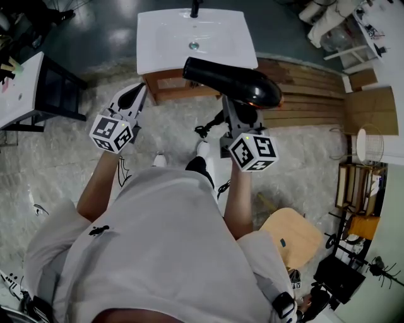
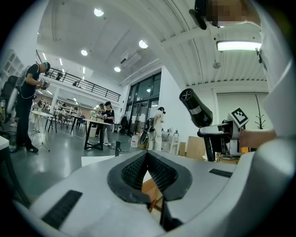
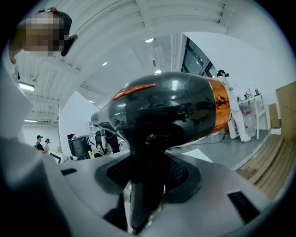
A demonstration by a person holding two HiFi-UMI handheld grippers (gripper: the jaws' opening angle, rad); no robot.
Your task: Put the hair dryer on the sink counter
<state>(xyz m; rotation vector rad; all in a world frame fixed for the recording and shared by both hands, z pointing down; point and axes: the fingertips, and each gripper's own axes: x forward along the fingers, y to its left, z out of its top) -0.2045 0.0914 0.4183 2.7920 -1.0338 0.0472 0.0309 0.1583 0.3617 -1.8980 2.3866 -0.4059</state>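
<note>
White tabletop [image 1: 151, 60] with sunken basin, just ahead of the left hand-held gripper [image 1: 140, 90]. On it: black faucet [image 1: 195, 7] at far edge, drain [image 1: 194, 45] mid-basin. Wooden planks [image 1: 309, 79] on the floor [image 1: 63, 145], far to that gripper's right.

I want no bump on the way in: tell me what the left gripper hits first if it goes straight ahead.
The left gripper points at the front left corner of the sink counter; it would likely meet that edge first, or the wooden cabinet beneath.

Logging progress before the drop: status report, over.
Right gripper shut on hair dryer handle. Left gripper shut, empty. Hair dryer aloft, not yet on sink counter. Nothing seen in the way.
</note>
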